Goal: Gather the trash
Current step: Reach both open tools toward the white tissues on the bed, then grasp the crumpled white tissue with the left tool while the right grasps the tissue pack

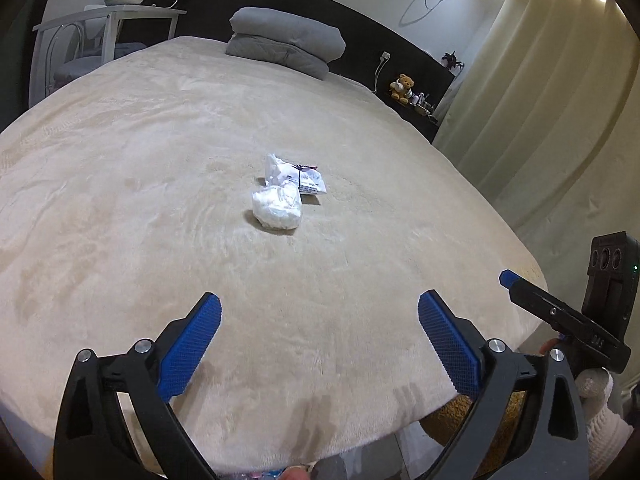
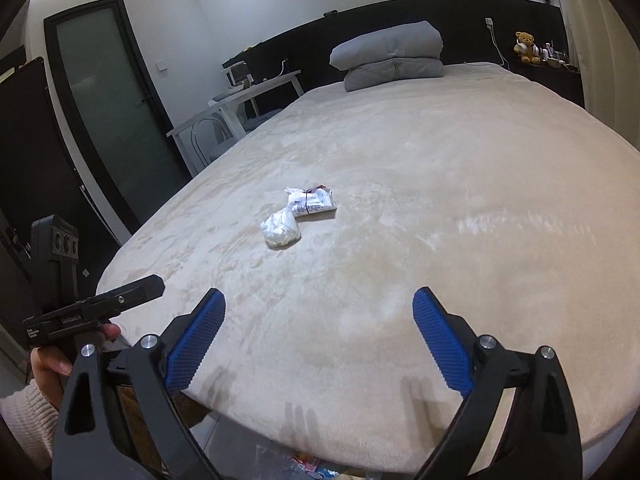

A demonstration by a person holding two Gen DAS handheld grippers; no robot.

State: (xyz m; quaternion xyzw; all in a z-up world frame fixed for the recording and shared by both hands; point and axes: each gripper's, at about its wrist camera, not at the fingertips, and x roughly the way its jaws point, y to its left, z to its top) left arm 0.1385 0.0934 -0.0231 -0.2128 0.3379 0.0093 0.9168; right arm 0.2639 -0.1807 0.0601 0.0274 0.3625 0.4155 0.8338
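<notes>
Beige bed [image 1: 160,200], grey pillows [image 1: 286,40] (stacked), teddy bear [image 1: 403,87]

Cream bed cover [image 1: 200,200], white crumpled bag [image 1: 277,208], grey folded quilt [image 1: 286,38], blue cross-hatched claw pads [image 1: 192,348].

The print on the flat wrapper [image 1: 310,179] on the bed [image 1: 120,200] is too small to read. The small items beside the teddy bear [image 1: 402,87] on the far right shelf cannot be identified. Colourful scraps [image 2: 308,462] below the bed's near edge are cut off by the frame.
</notes>
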